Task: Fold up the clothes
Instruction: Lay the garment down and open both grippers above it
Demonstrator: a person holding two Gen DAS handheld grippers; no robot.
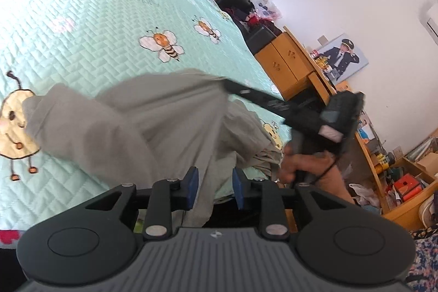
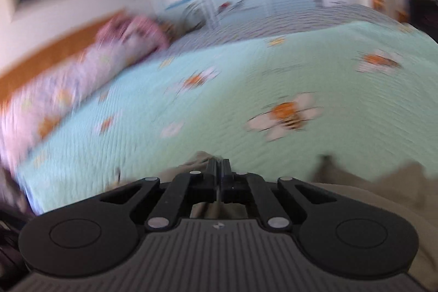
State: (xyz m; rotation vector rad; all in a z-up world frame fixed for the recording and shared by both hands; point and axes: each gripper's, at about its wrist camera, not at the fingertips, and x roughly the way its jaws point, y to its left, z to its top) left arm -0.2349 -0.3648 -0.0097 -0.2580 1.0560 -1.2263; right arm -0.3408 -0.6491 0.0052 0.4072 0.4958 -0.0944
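Note:
A grey garment (image 1: 153,122) hangs lifted above the mint quilt (image 1: 90,26) with its bee print. Its top edge peaks at my right gripper (image 1: 226,83), whose long black fingers are shut on it; a hand (image 1: 298,168) holds that gripper from the right. The right wrist view is blurred, but there the right gripper (image 2: 219,164) stands with its jaws together and the grey garment (image 2: 199,158) bunched at the tips. A strip of the cloth drops down between the blue pads (image 1: 191,189) of my left gripper (image 1: 215,189). The pads stand apart, with a dark gap on the right side.
Right of the bed stand wooden cabinets (image 1: 287,64), black seats (image 1: 238,4) piled with clutter and low shelves (image 1: 405,188) full of things. A framed picture (image 1: 342,56) leans on the wall. Pink and purple bedding (image 2: 115,45) lies along the wooden headboard (image 2: 46,56).

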